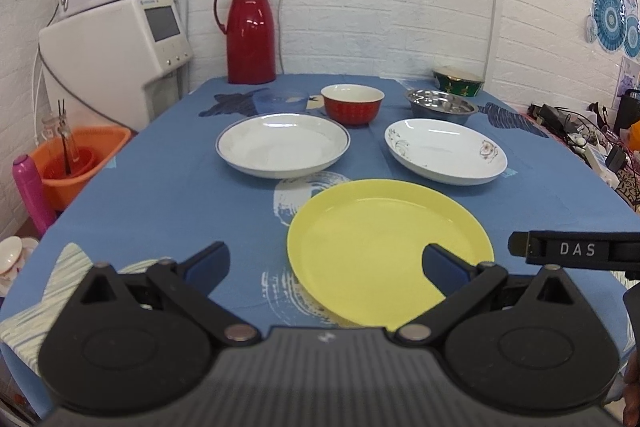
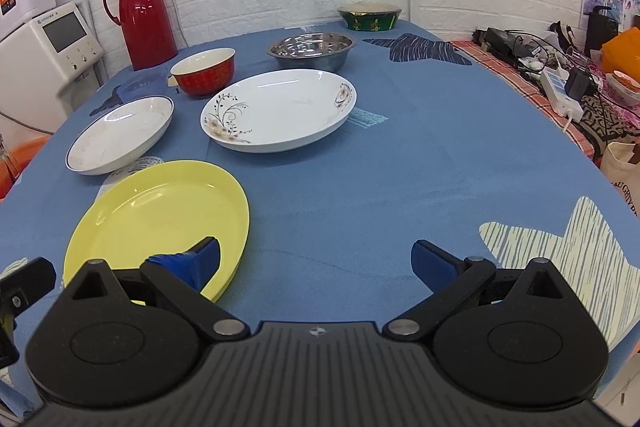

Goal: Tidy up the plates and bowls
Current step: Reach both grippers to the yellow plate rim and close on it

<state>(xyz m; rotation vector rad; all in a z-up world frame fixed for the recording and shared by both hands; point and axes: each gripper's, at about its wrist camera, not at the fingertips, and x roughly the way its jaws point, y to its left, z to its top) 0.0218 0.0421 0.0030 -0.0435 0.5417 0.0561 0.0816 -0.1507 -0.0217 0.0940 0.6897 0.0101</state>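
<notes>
A yellow plate (image 1: 384,247) (image 2: 160,223) lies nearest on the blue tablecloth. Behind it sit a blue-rimmed white plate (image 1: 282,143) (image 2: 120,133) and a flower-printed white plate (image 1: 444,149) (image 2: 280,111). Further back stand a red bowl (image 1: 352,103) (image 2: 204,71), a steel bowl (image 1: 442,105) (image 2: 312,49), a green-and-gold bowl (image 1: 458,79) (image 2: 370,15) and a translucent blue bowl (image 1: 280,101) (image 2: 146,81). My left gripper (image 1: 326,267) is open, its right finger over the yellow plate's near edge. My right gripper (image 2: 316,261) is open, its left finger over that plate's right rim. Neither holds anything.
A red thermos jug (image 1: 250,31) (image 2: 144,15) stands at the table's back left beside white appliances (image 1: 116,47). An orange basin (image 1: 76,163) sits left of the table. Cables and a power strip (image 2: 560,95) clutter the right side. The right gripper's body (image 1: 576,251) shows at the right edge.
</notes>
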